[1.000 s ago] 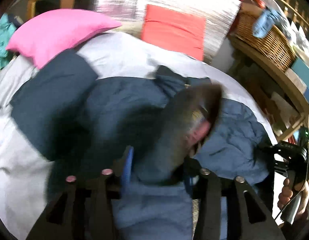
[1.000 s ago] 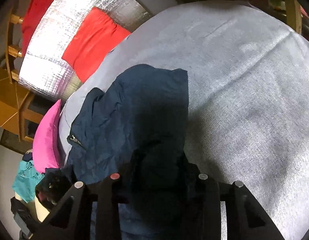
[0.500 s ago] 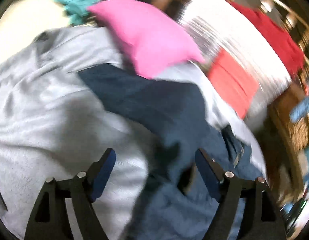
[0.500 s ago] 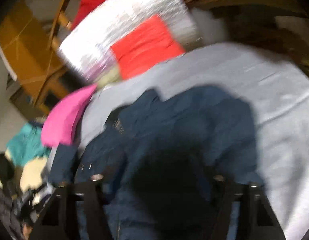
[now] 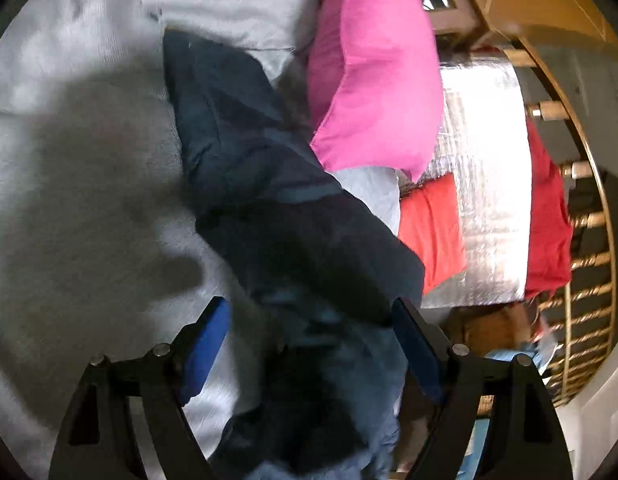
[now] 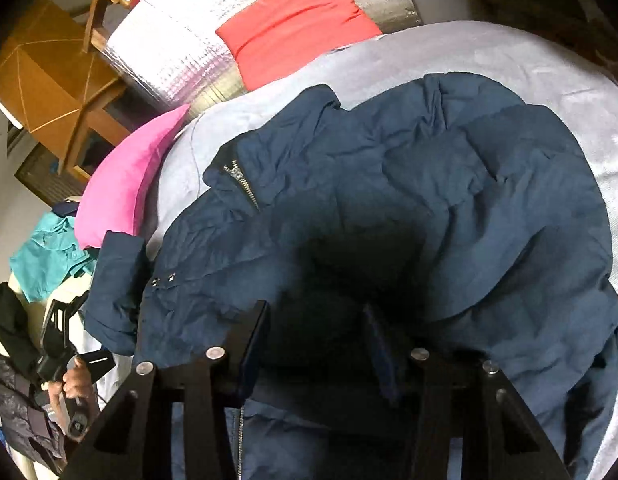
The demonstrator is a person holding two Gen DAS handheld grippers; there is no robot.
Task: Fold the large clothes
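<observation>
Left wrist view: my left tongs [image 5: 311,320] stand wide apart, gripping nothing, with one sleeve [image 5: 245,152] of the navy jacket [image 6: 409,208] running forward from between the fingers across the grey bed cover [image 5: 69,200]. The picture is blurred, so I cannot tell whether the fingers touch the cloth. In the right wrist view my right tongs [image 6: 315,320] are at a narrower gap, with a dark fold of jacket between the fingers; shadow hides whether they pinch it, so I cannot tell.

Risks, as I judge them:
- A shallow bite on this puffy, slick fabric could slip and let the fold spring open.
- The sleeve lies just right of and touching the pink pillow [image 5: 369,64]; a sweep that way could drag the pillow.
- The zipper [image 6: 243,184], ahead-left of the right tongs, could snag a finger.

Room: bare cover lies open left of the left tongs and ahead-right of the right tongs. The red cushion [image 6: 293,20] and silver panel [image 6: 169,52] close the far edge.
</observation>
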